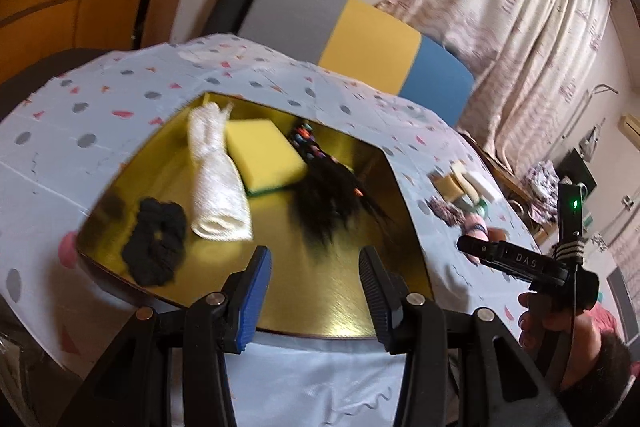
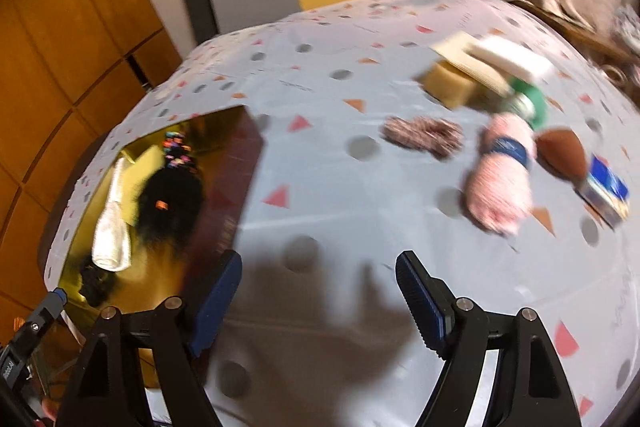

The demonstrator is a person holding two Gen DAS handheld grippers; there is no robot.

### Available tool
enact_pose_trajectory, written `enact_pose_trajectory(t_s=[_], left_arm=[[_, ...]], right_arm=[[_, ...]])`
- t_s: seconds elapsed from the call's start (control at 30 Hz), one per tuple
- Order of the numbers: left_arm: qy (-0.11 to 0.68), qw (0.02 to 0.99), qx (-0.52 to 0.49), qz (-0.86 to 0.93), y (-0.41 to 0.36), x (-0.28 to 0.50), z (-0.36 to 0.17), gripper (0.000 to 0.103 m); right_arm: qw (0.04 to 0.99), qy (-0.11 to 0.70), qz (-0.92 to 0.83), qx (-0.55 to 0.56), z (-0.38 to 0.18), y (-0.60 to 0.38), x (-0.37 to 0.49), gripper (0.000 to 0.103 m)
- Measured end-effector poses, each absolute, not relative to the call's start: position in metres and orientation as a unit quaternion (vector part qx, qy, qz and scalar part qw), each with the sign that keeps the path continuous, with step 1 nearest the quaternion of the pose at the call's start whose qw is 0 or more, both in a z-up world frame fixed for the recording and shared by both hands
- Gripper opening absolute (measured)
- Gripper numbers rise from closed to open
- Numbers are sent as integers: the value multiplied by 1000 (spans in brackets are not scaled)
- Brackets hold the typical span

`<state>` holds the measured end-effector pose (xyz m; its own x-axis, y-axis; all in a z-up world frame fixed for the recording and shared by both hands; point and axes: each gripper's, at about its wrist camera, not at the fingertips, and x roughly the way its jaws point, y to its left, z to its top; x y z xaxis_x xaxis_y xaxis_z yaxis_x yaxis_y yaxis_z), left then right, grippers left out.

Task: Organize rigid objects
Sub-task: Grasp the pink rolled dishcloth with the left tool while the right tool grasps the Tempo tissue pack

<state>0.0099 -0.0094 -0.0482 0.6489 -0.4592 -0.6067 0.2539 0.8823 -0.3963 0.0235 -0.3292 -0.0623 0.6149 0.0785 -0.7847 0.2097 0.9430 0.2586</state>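
A gold tray (image 1: 352,311) sunk in the tablecloth holds a black scrunchie (image 1: 154,247), a rolled white towel (image 1: 216,183), a yellow sponge (image 1: 262,155) and a black hairpiece with coloured beads (image 1: 328,195). My left gripper (image 1: 314,253) hangs open over the tray's near edge, with nothing between its fingers. My right gripper (image 2: 319,257) hovers above bare tablecloth to the right of the tray, its jaws opening with nothing between them. To its right lie a pink yarn skein (image 2: 500,183), a brown fuzzy scrunchie (image 2: 422,135), a tan sponge (image 2: 448,83) and a blue box (image 2: 608,191).
A white block (image 2: 512,61), a green-capped item (image 2: 532,107) and a brown oval piece (image 2: 560,151) crowd the table's far right. A striped chair back (image 1: 360,43) stands behind the table. Curtains (image 1: 520,7) hang at the right and wooden cupboards (image 2: 60,47) at the left.
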Motion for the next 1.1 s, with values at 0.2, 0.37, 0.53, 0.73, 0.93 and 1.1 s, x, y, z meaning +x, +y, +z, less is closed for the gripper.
enact_pose_trajectory(t_s=[0.2,0.37,0.53,0.73,0.93,1.1], left_arm=[[380,890,-128,-216,-27,4,-49,46],[385,887,-113,-230,-40,0,-46,47],[395,877,-95,-259,-64,4,-40,57],[400,866,-73,-290,-101,4,-30,57],[412,856,-52,-308,-130,0,-28,57],[422,849,-33,-316,-147,-6,-28,57]], right_arm=[[873,447,-75,181,-81,-365,-10,81],[867,454,-105,176,-94,-394,-40,82],[860,455,-135,186,-103,-428,-64,85],[863,429,-205,172,-92,-498,-67,87],[859,423,-233,173,-80,-566,-40,100],[858,444,-215,142,-91,-598,-8,100]])
